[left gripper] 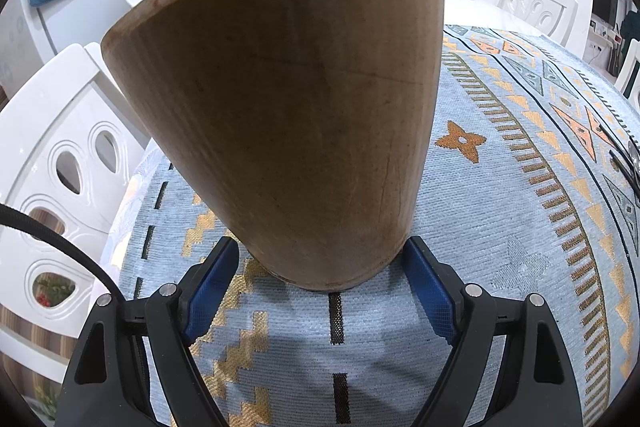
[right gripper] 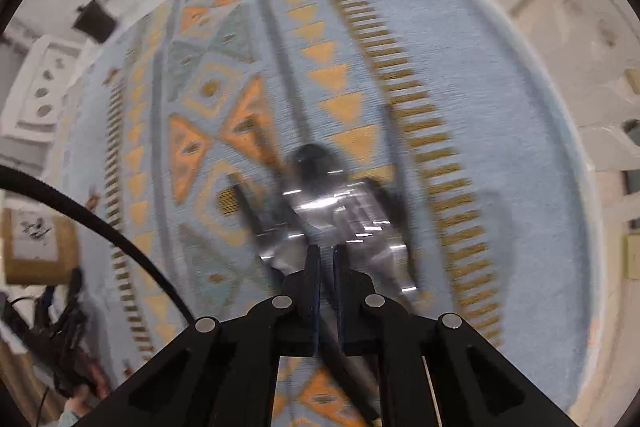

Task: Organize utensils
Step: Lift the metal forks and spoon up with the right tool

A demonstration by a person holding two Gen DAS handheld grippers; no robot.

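A tall wooden utensil holder [left gripper: 288,107] fills the left wrist view and stands on the patterned cloth, leaning away to the upper left. My left gripper [left gripper: 322,247] clasps its base, a blue pad [left gripper: 212,283] pressed against each side. In the blurred right wrist view, several shiny metal utensils [right gripper: 340,211] with dark handles lie bunched on the cloth just ahead of the fingers. My right gripper [right gripper: 326,251] points steeply down and is shut on a thin dark handle [right gripper: 352,379] that runs back between its fingers. Which utensil head belongs to that handle I cannot tell.
A light blue tablecloth [left gripper: 500,227] with orange and gold patterns covers the round table. White carved chairs [left gripper: 60,163] stand close around its edge. A black cable [right gripper: 100,227] crosses the lower left of the right wrist view. One metal utensil [left gripper: 632,151] shows at the far right.
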